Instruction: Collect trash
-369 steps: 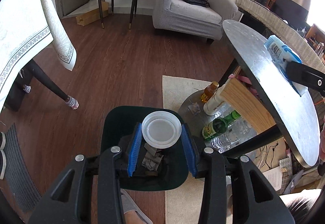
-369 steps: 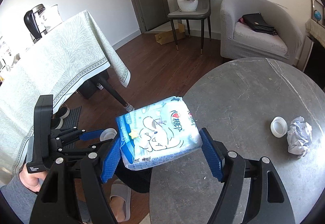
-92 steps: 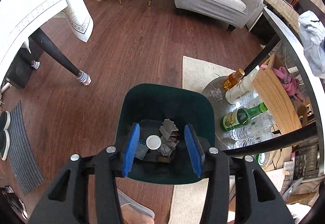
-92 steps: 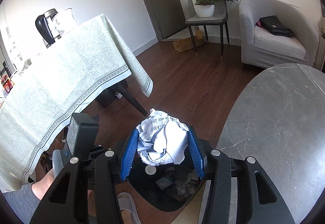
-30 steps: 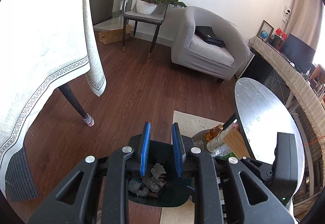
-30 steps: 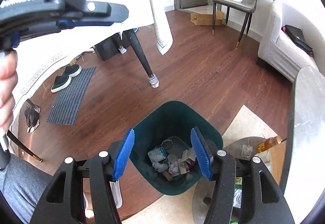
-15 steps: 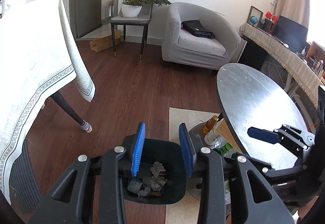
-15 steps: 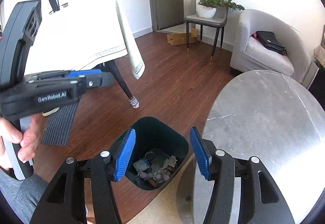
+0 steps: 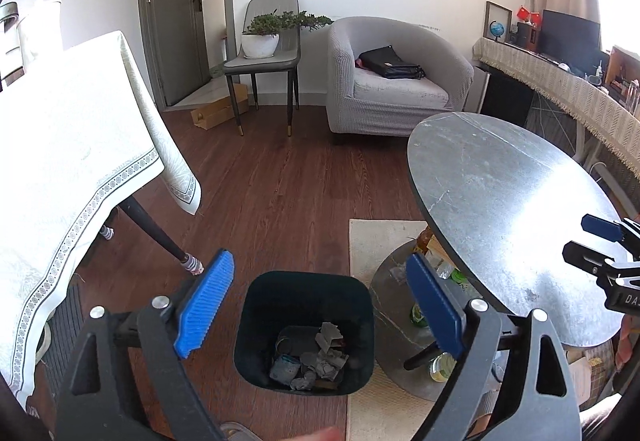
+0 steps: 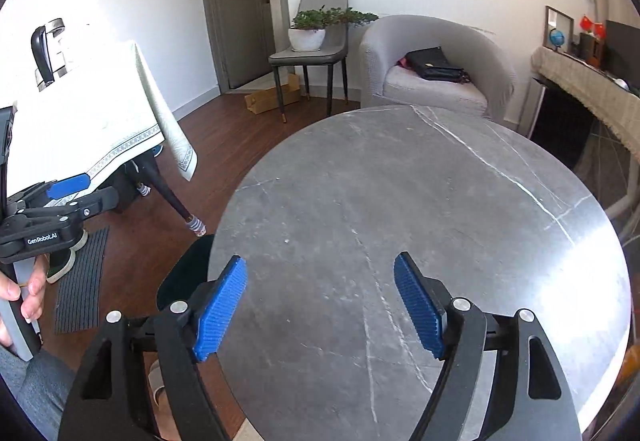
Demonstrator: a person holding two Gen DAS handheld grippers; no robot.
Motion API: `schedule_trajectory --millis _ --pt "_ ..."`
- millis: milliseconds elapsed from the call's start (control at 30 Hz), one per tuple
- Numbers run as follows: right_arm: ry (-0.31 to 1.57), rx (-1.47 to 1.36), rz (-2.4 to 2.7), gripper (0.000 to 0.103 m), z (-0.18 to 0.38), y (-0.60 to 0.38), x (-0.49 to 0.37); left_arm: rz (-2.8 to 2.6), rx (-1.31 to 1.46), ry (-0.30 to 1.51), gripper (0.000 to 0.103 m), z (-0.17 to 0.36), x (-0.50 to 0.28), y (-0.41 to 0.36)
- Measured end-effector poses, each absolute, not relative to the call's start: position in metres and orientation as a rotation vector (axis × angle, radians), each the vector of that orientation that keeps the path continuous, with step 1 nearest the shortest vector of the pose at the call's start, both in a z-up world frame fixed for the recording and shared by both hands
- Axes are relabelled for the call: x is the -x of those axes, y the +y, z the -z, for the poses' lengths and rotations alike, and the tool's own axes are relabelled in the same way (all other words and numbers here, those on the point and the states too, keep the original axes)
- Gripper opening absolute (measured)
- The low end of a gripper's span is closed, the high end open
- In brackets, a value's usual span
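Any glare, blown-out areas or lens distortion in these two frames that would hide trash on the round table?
Left wrist view: strong glare on the near right part of the round table, and the tablecloth is washed out. The trash bin interior is dim but readable. Right wrist view: glare at the table's right edge; the rest shows sharp and bare. Both views bend straight lines near the rim.

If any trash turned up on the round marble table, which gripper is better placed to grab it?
Right. The right gripper is open, empty, and over the marble table. The left gripper, also open and empty, hangs over the trash bin on the floor beside the table.
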State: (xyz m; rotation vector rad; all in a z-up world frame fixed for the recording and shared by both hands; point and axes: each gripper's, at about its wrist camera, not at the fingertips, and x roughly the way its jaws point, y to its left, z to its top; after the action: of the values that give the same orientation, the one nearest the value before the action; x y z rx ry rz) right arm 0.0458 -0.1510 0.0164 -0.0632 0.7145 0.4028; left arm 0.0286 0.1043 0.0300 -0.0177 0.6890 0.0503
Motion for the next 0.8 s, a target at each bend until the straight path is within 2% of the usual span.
schedule_trajectory --millis 67,167,233,500,800 --pt "0.709 0.043 -0.365 0.090 -0.017 -0.168 -0.039 -0.052 0.020 0.681 0.096 -0.032 -0.020 0.099" --pt "0.696 0.043 -0.311 0.093 -0.021 -0.189 -0.024 -0.058 0.019 0.683 0.096 -0.031 -0.005 0.094" --pt "0.679 0.039 -0.273 0.099 -0.025 -0.204 -0.010 -0.044 0.016 0.687 0.097 -0.031 0.006 0.089" --pt "0.630 0.046 -0.219 0.099 -0.046 -0.239 0.038 -0.035 0.004 0.696 0.098 -0.029 0.038 0.075" --pt "0.666 0.041 -0.249 0.099 -0.032 -0.236 0.060 -0.065 0.012 0.708 0.099 -0.026 0.058 0.077"
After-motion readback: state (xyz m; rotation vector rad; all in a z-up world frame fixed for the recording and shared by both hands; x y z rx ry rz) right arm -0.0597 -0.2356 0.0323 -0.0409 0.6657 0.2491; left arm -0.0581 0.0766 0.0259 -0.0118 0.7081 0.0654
